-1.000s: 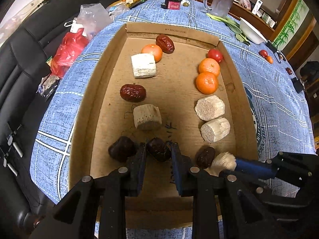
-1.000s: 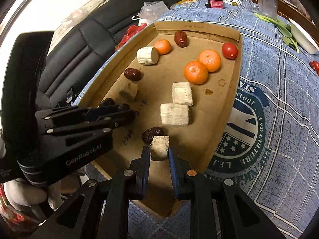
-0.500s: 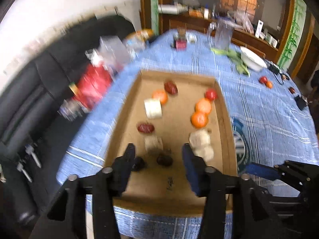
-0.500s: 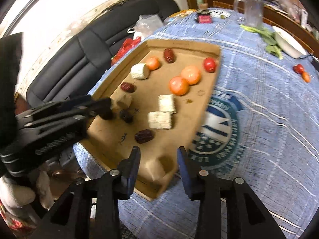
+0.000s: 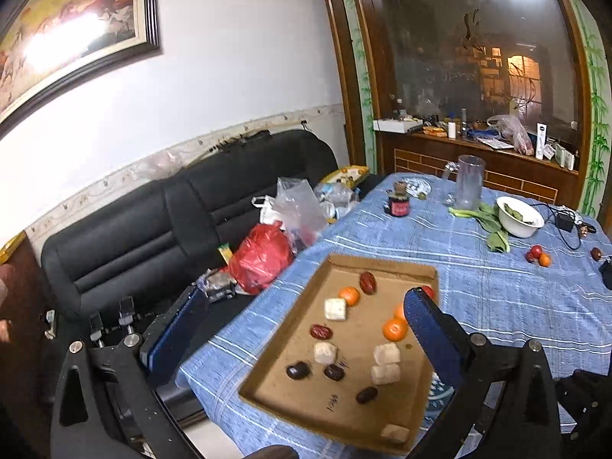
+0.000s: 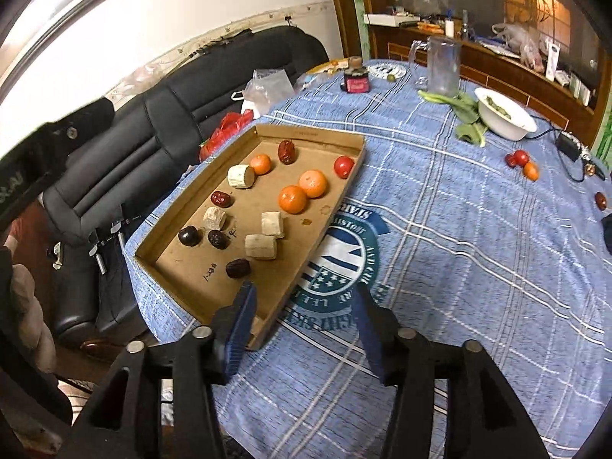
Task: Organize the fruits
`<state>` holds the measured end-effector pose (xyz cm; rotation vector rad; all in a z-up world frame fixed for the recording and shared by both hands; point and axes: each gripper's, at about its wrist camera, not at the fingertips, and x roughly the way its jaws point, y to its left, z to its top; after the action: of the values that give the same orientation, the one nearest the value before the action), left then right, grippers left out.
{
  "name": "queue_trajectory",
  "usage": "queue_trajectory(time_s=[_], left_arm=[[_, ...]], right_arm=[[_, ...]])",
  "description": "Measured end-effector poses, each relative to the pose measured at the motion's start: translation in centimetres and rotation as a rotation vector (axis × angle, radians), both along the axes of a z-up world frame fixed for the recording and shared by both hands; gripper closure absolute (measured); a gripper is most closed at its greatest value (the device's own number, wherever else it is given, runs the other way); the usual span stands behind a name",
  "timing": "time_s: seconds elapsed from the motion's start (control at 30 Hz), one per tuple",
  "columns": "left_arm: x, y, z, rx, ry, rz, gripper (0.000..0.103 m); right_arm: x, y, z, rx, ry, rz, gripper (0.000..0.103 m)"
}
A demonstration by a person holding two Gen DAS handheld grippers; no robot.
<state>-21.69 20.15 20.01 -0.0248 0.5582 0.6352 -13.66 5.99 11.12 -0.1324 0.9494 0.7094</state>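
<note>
Both grippers have let go: the left gripper (image 5: 306,329), earlier clamped on a dark date (image 5: 334,372), and the right gripper (image 6: 302,315), earlier on a pale chunk (image 5: 395,433), have just been opening and hang empty, jaws apart. Both pieces now lie in the cardboard tray (image 6: 214,283) below and beyond the fingers, among oranges (image 6: 293,199).

A lived-in home — a sitting and dining room in one. A black leather sofa (image 5: 160,225) runs under a framed horse painting (image 5: 72,26); a blue checked cloth covers the tabletop (image 6: 478,229), which bears a glass pitcher (image 5: 468,187) and a white bowl (image 5: 519,216) of greens — behind it a wooden sideboard (image 5: 478,160) cluttered with household odds and ends.
</note>
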Motion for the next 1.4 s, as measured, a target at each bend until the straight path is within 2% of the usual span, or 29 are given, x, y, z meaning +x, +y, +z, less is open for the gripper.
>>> queue_trajectory(time_s=[0.17,0.67,0.97,1.4], left_arm=[[-0.5,-0.8,-0.8,-0.063,0.038,0.015,0.000],[-1.7,-2.2,-3.0,-0.124,0.127,0.041,0.000],[-2.1,-2.0,-6.5,-0.229,0.234,0.035,0.000],[-2.9,-1.5,-8.3,-0.269,0.280,0.051,0.000]], right_arm=[[0.1,-1.7,-0.1,0.007,0.003,-0.020,0.034],[-1.0,-2.0,-1.2,-0.015,0.014,0.034,0.031],[-1.8,-1.2,-2.6,-0.053,0.031,0.062,0.029],[-2.5,-0.4,-4.4,-0.091,0.068,0.081,0.029]])
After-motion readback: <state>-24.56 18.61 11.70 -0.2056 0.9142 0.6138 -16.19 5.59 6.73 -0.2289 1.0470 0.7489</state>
